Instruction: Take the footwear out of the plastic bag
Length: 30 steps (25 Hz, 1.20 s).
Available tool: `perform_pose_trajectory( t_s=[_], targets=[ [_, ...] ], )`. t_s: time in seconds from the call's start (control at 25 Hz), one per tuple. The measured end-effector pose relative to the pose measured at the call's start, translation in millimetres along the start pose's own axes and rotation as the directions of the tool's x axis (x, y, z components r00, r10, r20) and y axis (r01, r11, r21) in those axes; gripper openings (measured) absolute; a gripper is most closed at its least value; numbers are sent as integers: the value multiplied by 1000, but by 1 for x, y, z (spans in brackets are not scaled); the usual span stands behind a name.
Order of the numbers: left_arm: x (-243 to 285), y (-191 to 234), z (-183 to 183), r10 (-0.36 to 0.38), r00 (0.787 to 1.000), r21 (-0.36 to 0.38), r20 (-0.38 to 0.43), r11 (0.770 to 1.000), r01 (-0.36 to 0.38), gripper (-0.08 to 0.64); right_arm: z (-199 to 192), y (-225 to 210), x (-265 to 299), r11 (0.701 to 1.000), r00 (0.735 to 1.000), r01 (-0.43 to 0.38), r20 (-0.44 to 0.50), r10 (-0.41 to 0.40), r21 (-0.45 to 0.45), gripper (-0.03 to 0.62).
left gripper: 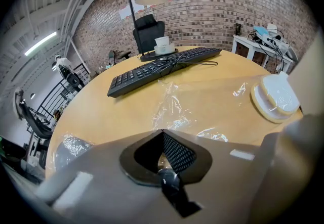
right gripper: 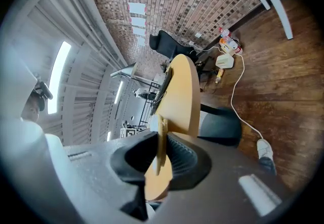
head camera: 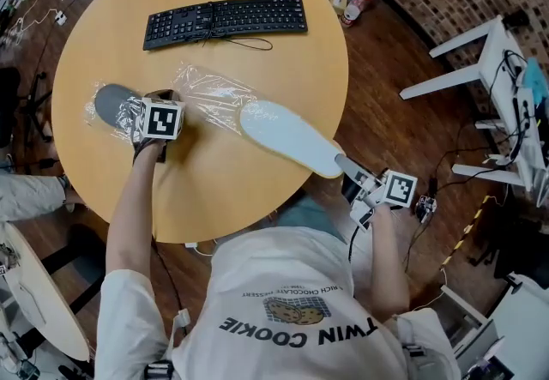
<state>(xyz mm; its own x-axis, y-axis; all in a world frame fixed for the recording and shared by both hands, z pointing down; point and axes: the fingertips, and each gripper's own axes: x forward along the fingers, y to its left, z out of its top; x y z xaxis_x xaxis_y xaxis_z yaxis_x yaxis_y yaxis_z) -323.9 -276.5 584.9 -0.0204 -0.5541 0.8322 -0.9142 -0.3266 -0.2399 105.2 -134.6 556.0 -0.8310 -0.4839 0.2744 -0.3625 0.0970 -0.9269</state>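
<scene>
The right gripper [head camera: 343,165] is hanging just off the near edge of the desk [head camera: 283,61], its fingers [right gripper: 182,154] clenching the end of a flat white slipper [head camera: 287,136], which shows edge-on between them in the right gripper view. The slipper's long axis is running diagonally from those fingers up across the desk, its far tip lying right at the edge of the plastic bag [head camera: 214,95]; whether that tip is inside the film, I can't tell. The left gripper [head camera: 159,117] is pointing down at the bag's other end, fingers [left gripper: 177,152] closed together, apparently pinching the film. Just beyond it a grey shoe [head camera: 111,104] is sitting wrapped in plastic, nearer the left hand, so that one looks like the remaining job.
</scene>
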Motion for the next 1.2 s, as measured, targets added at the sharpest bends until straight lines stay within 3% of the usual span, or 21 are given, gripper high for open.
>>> perform_pose_trajectory(
  t_s=[0.72,0.92,1.2],
  targets=[
    [1,9,4,31,1000,-48,7,998,-30,6,12,-1,-67,999,987,-31,159,23,45,55],
    [-1,5,3,27,1000,-50,-6,998,-27,6,27,30,-85,991,969,-125,221,113,40,55],
    [-1,6,2,22,1000,-54,-2,998,-22,6,49,91,-91,968,937,-244,243,251,-57,55]
  ],
)
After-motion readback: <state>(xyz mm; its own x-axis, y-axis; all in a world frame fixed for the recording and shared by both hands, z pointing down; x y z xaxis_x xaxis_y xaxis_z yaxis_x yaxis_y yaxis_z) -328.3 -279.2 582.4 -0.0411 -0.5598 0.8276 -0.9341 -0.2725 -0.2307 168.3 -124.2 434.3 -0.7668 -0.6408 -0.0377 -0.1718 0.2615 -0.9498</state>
